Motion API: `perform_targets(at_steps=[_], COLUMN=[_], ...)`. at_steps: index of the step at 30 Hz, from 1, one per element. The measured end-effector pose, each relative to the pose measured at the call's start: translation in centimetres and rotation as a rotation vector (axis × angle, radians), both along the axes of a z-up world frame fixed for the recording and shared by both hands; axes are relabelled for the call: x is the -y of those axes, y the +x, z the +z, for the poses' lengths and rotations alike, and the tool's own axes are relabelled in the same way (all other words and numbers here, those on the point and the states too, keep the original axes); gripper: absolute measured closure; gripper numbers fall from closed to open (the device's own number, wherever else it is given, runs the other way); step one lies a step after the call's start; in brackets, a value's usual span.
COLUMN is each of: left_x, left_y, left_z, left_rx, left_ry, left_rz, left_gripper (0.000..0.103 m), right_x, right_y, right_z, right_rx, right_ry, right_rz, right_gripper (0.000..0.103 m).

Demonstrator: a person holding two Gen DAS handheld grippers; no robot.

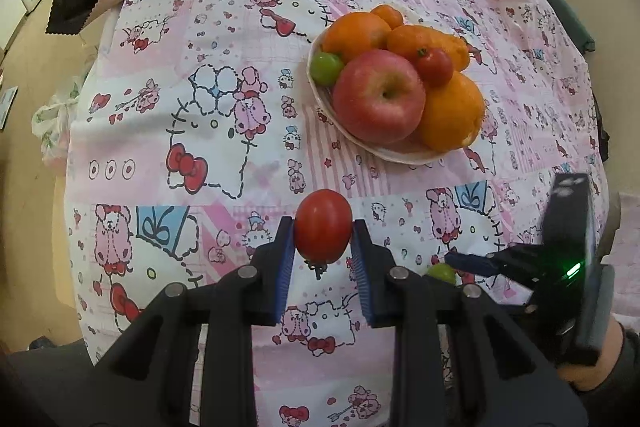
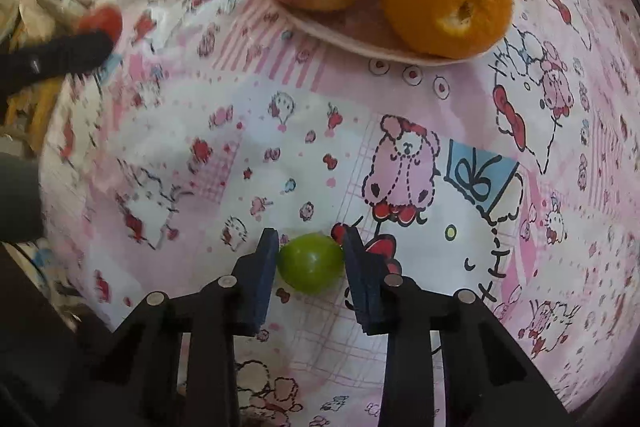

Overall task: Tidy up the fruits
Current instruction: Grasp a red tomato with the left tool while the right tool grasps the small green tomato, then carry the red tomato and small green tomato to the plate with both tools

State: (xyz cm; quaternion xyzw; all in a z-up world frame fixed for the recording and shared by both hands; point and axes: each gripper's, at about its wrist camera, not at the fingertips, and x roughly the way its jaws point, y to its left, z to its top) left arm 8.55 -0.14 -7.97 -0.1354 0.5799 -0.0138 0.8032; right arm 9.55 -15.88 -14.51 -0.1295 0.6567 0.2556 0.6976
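Your left gripper clamps the red tomato; right gripper pinches the green fruit, plate far.

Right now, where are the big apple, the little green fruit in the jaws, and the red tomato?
apple [image 1: 378, 97], left wrist view, its red front.
green fruit [image 2: 311, 263], right wrist view, its middle.
tomato [image 1: 323, 225], left wrist view, its middle.

Soft, even daylight, with faint shadows under the plate. Strong fisheye bending and dark corners away from it. In the right wrist view, left of the plate smears with motion blur.
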Motion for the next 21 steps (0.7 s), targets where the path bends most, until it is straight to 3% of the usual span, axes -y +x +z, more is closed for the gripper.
perform_targets(at_steps=[2,8,15,16,19,21], left_x=[-0.2,-0.3,0.0,0.0,-0.2,-0.4], left_y=[0.0,0.1,0.6,0.6,0.7,0.6], left_z=[-0.1,-0.6,-0.6,-0.5,-0.3,-0.3], left_rx=[-0.007,-0.026,-0.035,-0.031,-0.030,-0.033], left_ry=[-0.008,-0.007,-0.028,-0.029,-0.037,-0.043], left_rz=[0.006,0.010,0.015,0.014,0.022,0.029], left_gripper=[0.079,0.079,0.079,0.079,0.079,0.079], right_x=[1.5,7.0,8.8,8.5,7.0,5.7], right_y=[1.2,5.9,6.9,6.6,5.3,4.1], right_z=[1.4,4.4,3.8,3.8,2.3,1.5], right_rx=[0.005,0.008,-0.008,0.006,-0.102,-0.119], right_ry=[0.068,0.250,0.276,0.245,0.270,0.218], right_rz=[-0.069,-0.324,-0.398,-0.383,-0.322,-0.277], right_gripper=[0.075,0.075,0.075,0.070,0.033,0.033])
